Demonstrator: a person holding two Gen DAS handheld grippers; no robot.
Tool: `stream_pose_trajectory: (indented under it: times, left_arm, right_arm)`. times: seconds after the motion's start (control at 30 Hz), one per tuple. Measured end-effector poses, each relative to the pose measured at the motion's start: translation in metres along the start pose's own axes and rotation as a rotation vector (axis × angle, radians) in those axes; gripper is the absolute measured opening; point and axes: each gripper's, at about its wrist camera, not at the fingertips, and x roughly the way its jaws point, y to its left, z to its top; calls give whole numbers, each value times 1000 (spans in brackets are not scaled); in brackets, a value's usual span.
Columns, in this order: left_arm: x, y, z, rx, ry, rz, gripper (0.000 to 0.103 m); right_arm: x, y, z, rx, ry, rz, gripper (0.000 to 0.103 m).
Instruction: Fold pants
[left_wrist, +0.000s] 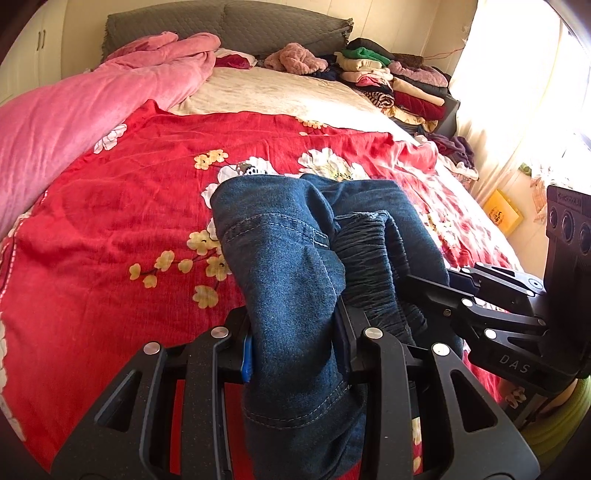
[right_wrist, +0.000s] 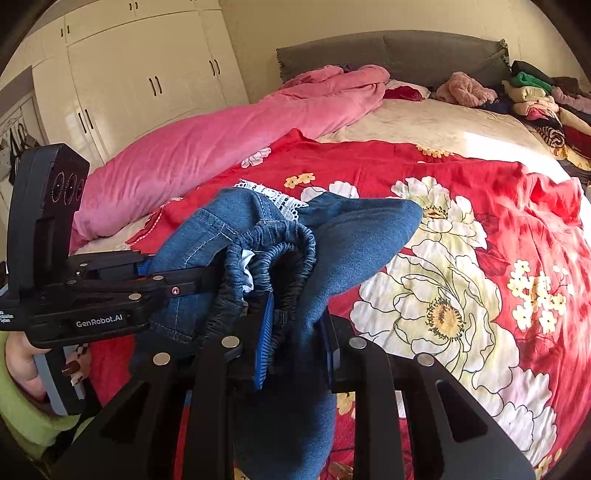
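Note:
Dark blue jeans (left_wrist: 280, 236) hang bunched above the bed, gripped from both sides. My left gripper (left_wrist: 295, 343) is shut on a thick fold of denim, its blue pad showing at the left edge of the cloth. My right gripper (left_wrist: 421, 295) comes in from the right and is shut on the gathered elastic waistband. In the right wrist view the jeans (right_wrist: 354, 236) drape over my right gripper (right_wrist: 297, 347), whose pads press on the cloth. My left gripper (right_wrist: 199, 277) bites the denim from the left there. The legs of the jeans are hidden below.
A red floral blanket (left_wrist: 110, 221) covers the bed under the jeans. A pink duvet (left_wrist: 74, 110) lies along the left. Stacked clothes (left_wrist: 399, 85) sit at the far right by the grey headboard (left_wrist: 229, 26). White wardrobes (right_wrist: 140, 74) stand at the left. A hand in a green sleeve (right_wrist: 22, 369) grips the left handle.

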Motion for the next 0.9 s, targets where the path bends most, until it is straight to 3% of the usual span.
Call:
stream_pose_trajectory:
  times: [0.43,0.9]
  left_arm:
    - [17,8,-6,-12,20,23,25]
    - [29,18,-17,-19,56,42,41]
  right_arm:
    - [14,-14,-10,54,38,-38,24]
    - [28,-34,-30,131,124,-143,51]
